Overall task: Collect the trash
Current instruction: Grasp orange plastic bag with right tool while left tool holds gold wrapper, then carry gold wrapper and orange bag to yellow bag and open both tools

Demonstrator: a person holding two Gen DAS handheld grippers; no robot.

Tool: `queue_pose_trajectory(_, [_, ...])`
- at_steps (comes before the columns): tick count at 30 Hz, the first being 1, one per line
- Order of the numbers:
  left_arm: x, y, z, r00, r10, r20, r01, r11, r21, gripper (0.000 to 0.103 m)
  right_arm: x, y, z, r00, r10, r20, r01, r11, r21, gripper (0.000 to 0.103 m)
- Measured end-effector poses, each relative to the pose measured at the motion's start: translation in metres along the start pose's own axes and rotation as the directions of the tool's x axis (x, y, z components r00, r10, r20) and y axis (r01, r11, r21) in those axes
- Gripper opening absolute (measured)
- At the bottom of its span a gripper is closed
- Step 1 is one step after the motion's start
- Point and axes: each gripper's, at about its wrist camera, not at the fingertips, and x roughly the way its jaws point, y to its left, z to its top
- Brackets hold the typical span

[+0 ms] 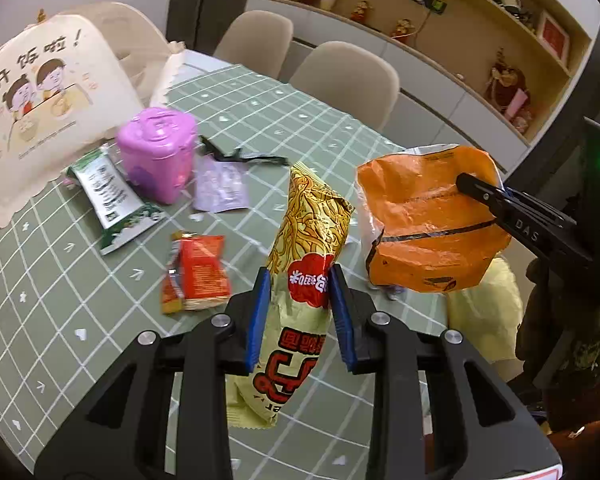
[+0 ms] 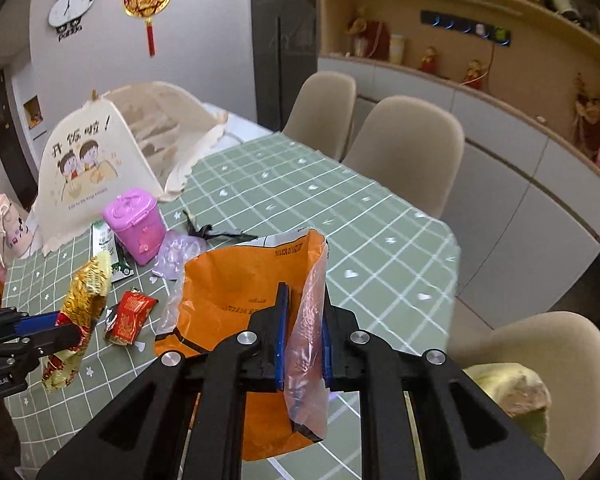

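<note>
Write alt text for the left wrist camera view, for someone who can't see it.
The left gripper clamps a yellow noodle wrapper above a green checked tablecloth, while the right gripper holds an orange bag alongside. A red packet and a pink mini bin sit behind.

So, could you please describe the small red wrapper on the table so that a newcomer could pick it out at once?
Start at the pink mini bin on the green checked tablecloth, beside the cream food cover. Come toward the camera past the green-and-white packet to the red wrapper lying flat. It alone is red, with a crumpled foil edge, and nothing grips it.
</note>
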Motion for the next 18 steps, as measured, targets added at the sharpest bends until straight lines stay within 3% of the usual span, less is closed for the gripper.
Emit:
queue_pose_trajectory(8, [-0.004, -0.04, 0.01, 0.999, -0.026, 0.041, 0.026, 1.0, 0.009, 0.028, -0.057, -0.052, -0.012, 0.994, -0.064, 0.086, 0.06, 0.997, 0.044, 0.014])
queue_pose_trajectory(18, [0.013, -0.169, 0.011, 0.99, -0.138, 0.04, 0.129, 0.974, 0.185, 0.028, -0.109, -0.143, -0.048, 0.978, -0.153, 0.142, 0.136, 0.983, 0.124, 0.014])
